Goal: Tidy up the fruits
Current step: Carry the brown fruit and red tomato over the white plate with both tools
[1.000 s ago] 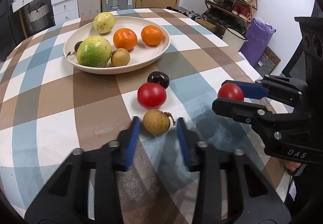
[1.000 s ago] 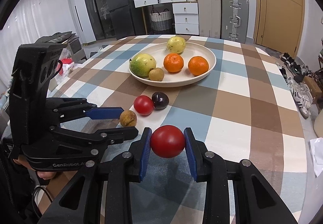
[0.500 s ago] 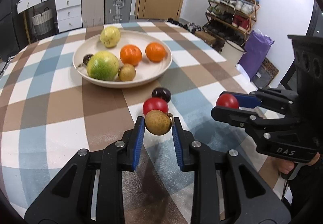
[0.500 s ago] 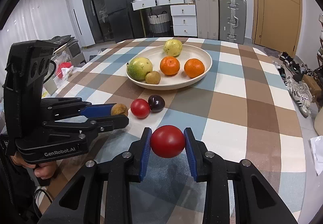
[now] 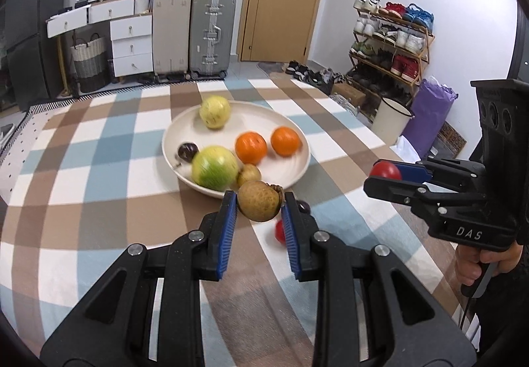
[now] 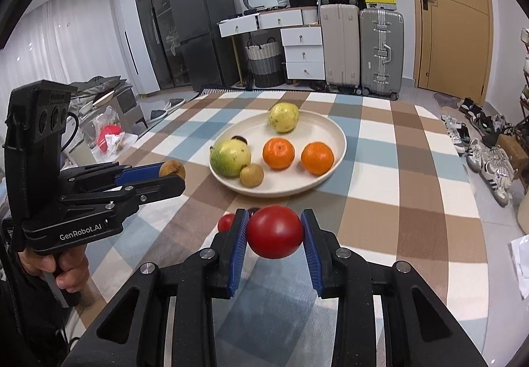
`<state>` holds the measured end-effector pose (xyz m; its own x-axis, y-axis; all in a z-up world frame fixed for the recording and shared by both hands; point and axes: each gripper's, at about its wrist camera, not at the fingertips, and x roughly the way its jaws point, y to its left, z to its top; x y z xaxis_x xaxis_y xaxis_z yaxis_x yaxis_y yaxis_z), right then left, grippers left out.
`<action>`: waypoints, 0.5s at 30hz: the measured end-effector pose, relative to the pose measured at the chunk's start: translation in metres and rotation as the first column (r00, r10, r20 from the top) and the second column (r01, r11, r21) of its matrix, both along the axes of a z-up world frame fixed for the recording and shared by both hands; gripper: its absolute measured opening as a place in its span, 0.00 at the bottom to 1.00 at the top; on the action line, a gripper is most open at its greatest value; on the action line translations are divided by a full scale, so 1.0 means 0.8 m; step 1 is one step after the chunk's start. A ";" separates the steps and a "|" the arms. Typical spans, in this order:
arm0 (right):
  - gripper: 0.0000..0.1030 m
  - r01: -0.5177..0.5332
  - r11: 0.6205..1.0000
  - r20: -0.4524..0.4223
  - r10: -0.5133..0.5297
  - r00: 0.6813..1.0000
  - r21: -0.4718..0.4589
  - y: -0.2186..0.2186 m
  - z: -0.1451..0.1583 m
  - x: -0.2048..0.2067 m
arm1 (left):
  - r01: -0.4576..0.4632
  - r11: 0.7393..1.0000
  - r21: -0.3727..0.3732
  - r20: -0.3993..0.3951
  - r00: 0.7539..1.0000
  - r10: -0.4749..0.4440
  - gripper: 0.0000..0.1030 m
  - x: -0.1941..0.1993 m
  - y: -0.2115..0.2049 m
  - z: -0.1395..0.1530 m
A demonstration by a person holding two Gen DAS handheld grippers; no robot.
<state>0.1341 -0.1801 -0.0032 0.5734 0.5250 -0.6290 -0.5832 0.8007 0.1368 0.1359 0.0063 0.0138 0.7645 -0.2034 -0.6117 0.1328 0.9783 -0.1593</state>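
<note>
Left wrist view: left gripper (image 5: 259,205) is raised above the table (image 5: 99,201), pointing at the plate (image 5: 297,175), blue pads pinching a brown fruit (image 5: 259,205) just in front of the plate's near rim. Right gripper (image 5: 385,173) sits off to the plate's right, level, held by a hand (image 5: 486,262) at the grip, pads clamped on a red tomato (image 5: 385,171). Right wrist view: that tomato (image 6: 275,231) is held off the table, short of the plate (image 6: 337,135). On the plate: green fruit (image 6: 230,157), two oranges (image 6: 278,153), yellow fruit (image 6: 283,117), small brown fruit (image 6: 252,175), dark fruit (image 6: 238,138) behind the green one. On the table in front of the plate: second red tomato (image 6: 226,222) and a dark plum (image 5: 303,206), both mostly hidden by the fingers.
</note>
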 end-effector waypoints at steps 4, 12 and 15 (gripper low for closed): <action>0.32 0.001 1.000 0.004 -0.001 1.000 0.015 0.001 0.009 0.011 | -0.023 1.000 -0.002 0.022 1.000 0.023 0.24 0.003 0.011 0.010; 0.32 0.007 0.999 0.012 -0.008 1.000 0.043 0.005 0.018 0.034 | -0.054 0.999 -0.006 0.029 0.998 0.054 0.24 0.021 0.025 0.013; 0.32 0.013 0.998 0.012 -0.014 1.000 0.058 0.006 0.019 0.042 | -0.064 0.998 0.007 0.030 0.998 0.064 0.24 0.030 0.027 0.013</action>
